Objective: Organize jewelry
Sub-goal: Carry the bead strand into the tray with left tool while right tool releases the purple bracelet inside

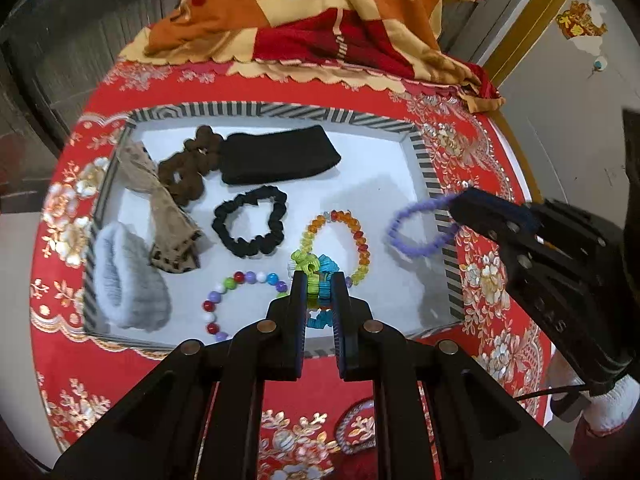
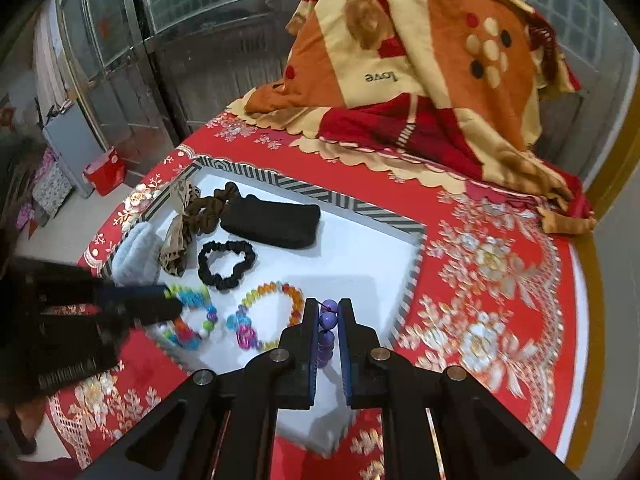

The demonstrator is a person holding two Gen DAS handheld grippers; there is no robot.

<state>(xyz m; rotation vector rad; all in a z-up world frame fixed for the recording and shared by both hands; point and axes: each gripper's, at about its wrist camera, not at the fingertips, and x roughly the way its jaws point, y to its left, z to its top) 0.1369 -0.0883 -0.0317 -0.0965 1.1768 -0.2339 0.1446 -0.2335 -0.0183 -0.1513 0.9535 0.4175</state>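
Note:
A white tray (image 1: 280,110) with a striped rim lies on a red flowered tablecloth. My left gripper (image 1: 318,276) is shut on a green and blue coiled band (image 1: 320,286) just above the tray's near part, beside a bracelet of mixed round beads (image 1: 240,280). At the tray's right rim, my right gripper (image 1: 460,204) is shut on a purple bead bracelet (image 1: 420,232), which hangs as a loop. The right wrist view shows those purple beads (image 2: 329,320) pinched in the right gripper (image 2: 329,302). The left gripper (image 2: 172,304) holds the coiled band (image 2: 196,298) at the left.
In the tray lie a black headband (image 1: 280,156), a brown scrunchie (image 1: 188,168), a black scrunchie (image 1: 250,222), a beige leopard tie (image 1: 168,216), a grey fuzzy band (image 1: 128,280) and a rainbow crystal bracelet (image 1: 340,236). An orange blanket (image 1: 320,20) is heaped at the table's back.

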